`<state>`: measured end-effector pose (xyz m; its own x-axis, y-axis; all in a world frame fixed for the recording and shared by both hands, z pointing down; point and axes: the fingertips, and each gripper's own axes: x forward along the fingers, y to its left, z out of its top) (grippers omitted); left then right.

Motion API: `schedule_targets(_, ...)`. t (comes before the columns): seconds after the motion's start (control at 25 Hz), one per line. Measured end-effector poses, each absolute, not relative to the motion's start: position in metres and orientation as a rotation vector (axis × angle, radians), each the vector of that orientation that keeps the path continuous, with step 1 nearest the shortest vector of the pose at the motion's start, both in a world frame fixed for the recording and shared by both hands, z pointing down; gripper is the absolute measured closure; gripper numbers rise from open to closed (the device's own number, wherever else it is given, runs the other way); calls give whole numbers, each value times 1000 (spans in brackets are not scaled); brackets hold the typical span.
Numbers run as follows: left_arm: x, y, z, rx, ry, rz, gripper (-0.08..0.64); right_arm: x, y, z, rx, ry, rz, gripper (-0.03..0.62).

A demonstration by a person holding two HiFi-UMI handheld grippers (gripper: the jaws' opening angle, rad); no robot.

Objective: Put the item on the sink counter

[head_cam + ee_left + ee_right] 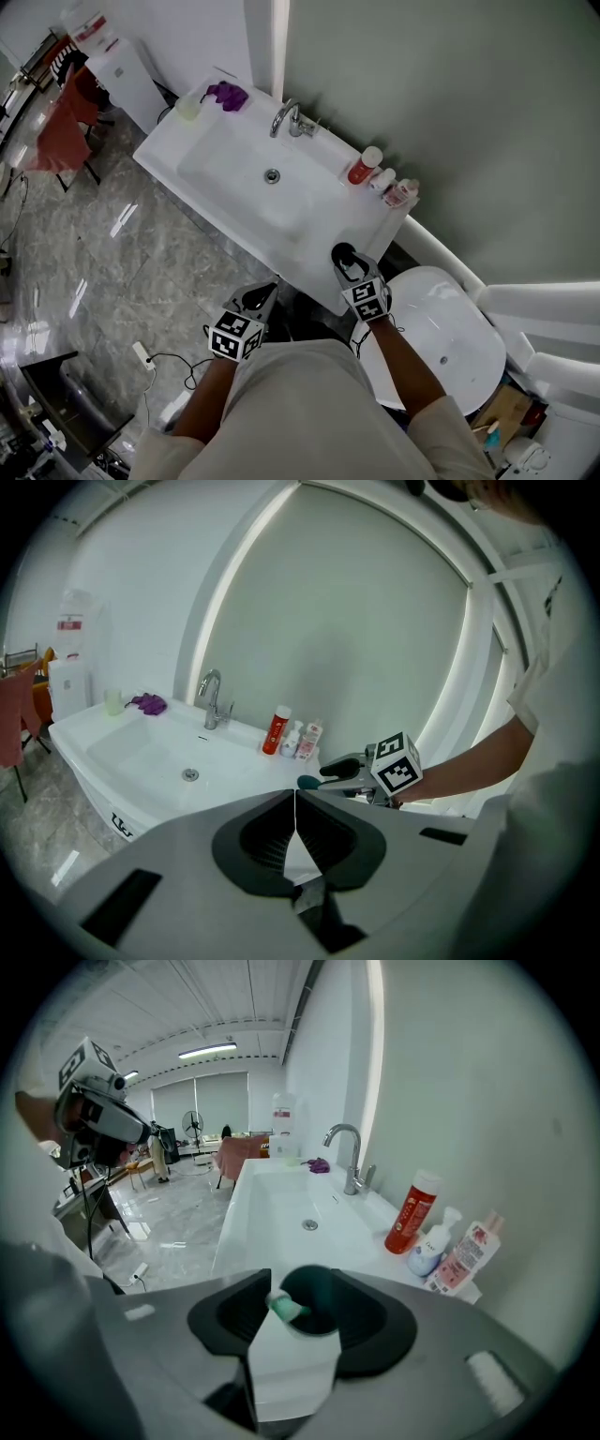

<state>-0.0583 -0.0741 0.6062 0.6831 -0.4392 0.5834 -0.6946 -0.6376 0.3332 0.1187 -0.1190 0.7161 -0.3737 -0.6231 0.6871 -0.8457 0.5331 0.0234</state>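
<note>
Right tongs [302, 1286] apart, dark round cup [321, 1299] between.

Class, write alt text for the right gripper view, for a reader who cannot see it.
The jaws of the right gripper stand open around a dark teal round item, in front of a white sink counter. On the counter stand a chrome tap, a red bottle, a pump bottle and a pink-labelled bottle.

Three bottles [364, 166] [382, 179] [401, 193]; one tap [289, 120]; one cup [187, 107]; one purple cloth [228, 95]; two hand-held grippers [262, 293] [345, 260].
</note>
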Motion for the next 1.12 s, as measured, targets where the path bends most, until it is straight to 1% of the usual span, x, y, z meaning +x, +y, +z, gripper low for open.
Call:
schedule_targets(0.6, -57, -60, 584, 2448, -738, 528, 549, 129, -85, 646, 1409, -2088, 375, 385)
schedule_targets(0.96, -46, -51, 570, 2526, -649, 508, 549, 130, -46, 586, 1580, -2119, 347, 480)
schedule_targets(1.12, -36, -43, 567, 2551, -611, 496, 551, 133, -29, 564, 1638, -2128, 333, 489)
